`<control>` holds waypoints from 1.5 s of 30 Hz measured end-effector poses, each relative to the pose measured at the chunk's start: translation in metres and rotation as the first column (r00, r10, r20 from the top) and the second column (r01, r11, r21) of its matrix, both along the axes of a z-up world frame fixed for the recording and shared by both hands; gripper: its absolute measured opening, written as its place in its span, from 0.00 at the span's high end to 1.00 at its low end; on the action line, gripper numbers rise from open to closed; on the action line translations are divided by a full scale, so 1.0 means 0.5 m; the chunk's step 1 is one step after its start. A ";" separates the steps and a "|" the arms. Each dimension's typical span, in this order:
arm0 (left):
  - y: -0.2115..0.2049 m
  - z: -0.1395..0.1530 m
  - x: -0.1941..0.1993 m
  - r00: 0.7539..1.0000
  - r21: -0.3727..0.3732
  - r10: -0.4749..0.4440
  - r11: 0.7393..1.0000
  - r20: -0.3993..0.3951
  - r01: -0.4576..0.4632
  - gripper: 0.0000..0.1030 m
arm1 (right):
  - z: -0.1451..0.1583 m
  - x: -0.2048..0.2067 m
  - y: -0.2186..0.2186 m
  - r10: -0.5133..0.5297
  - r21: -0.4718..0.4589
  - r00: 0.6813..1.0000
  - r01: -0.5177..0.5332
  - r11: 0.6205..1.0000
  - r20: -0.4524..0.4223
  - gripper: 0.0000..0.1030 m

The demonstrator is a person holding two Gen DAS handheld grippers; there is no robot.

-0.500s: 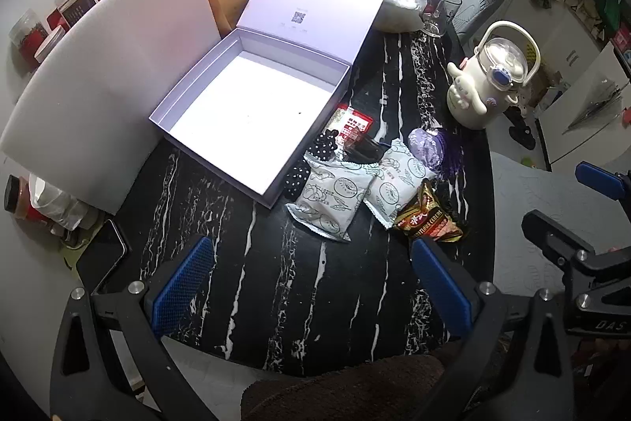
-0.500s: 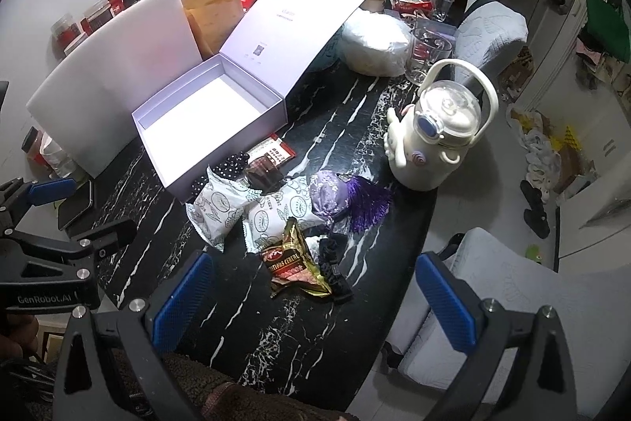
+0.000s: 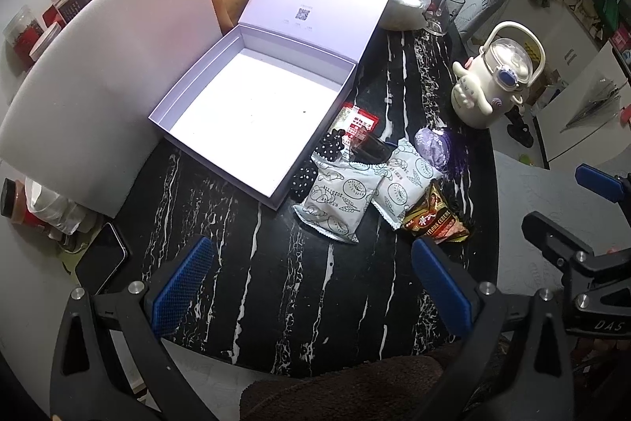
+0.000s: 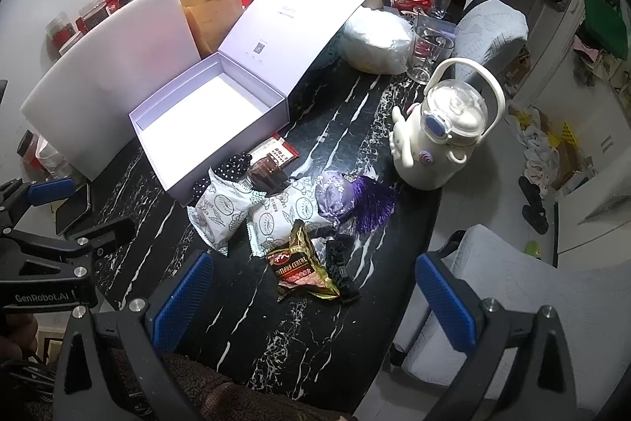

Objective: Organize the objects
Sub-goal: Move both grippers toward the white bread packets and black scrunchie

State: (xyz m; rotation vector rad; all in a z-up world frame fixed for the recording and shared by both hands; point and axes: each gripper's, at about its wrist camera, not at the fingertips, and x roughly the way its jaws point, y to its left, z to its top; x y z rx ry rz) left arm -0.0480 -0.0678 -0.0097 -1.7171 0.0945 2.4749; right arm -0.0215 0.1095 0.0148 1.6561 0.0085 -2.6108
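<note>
Where the open lavender gift box sits on the black marble table with its lid tipped back, a loose pile lies just beside its near corner: two white snack packets, a gold cereal sachet, a purple tasselled pouch. Left gripper and right gripper both hover above the table, jaws wide, nothing between them. A cream kettle-shaped bottle stands beyond the pile.
</note>
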 end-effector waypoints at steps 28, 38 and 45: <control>0.063 -0.036 0.001 0.994 0.036 0.109 0.993 0.019 -0.110 0.02 | -0.027 -0.002 0.085 0.069 -0.012 0.997 -0.069 0.998 0.024 0.01; 0.065 -0.104 0.005 0.985 0.041 0.158 0.986 0.070 -0.161 0.02 | -0.097 -0.002 0.119 0.074 -0.047 0.993 -0.070 0.996 0.091 0.01; 0.070 -0.164 -0.003 0.983 0.036 0.163 0.985 0.087 -0.167 0.02 | -0.162 -0.011 0.133 0.093 -0.057 0.986 -0.086 0.995 0.140 0.08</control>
